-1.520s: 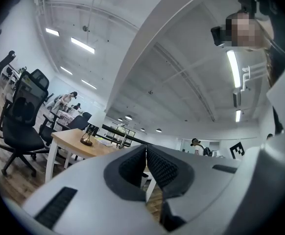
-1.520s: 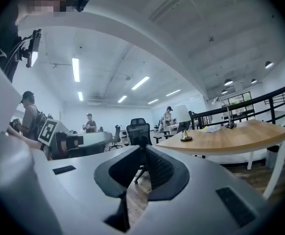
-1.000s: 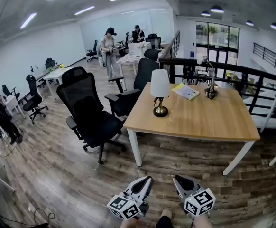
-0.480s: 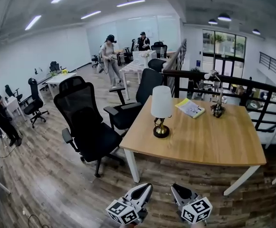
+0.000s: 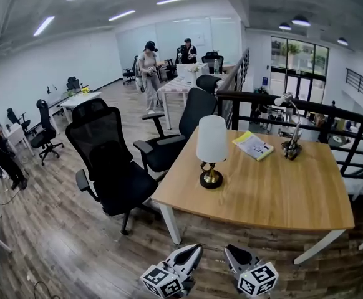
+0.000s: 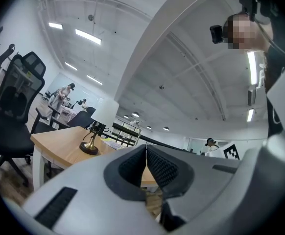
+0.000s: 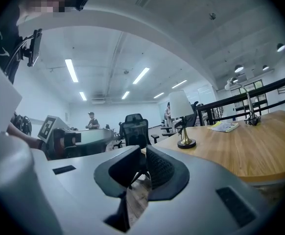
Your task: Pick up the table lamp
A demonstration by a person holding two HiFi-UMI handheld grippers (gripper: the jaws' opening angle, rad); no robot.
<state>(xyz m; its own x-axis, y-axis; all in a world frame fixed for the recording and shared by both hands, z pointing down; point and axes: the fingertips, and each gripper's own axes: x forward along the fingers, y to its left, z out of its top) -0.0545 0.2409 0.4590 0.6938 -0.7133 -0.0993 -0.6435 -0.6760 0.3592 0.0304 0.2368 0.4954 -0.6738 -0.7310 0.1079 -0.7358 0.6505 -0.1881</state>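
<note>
The table lamp, with a white shade and a brass base, stands upright near the left end of the wooden table. Both grippers hang low at the bottom of the head view, short of the table's near edge and well apart from the lamp. My left gripper is shut with nothing in it, and my right gripper also looks shut and empty. The left gripper view has the lamp ahead to the left of the shut gripper. In the right gripper view the lamp stands ahead to the right of the gripper.
A large black office chair stands left of the table and a second chair behind it. A yellow booklet and a silver desk lamp sit at the table's far side, before a black railing. People stand far back.
The table and lamp have drawn closer and larger in the head view as both grippers moved forward together. Both stay shut and empty.
</note>
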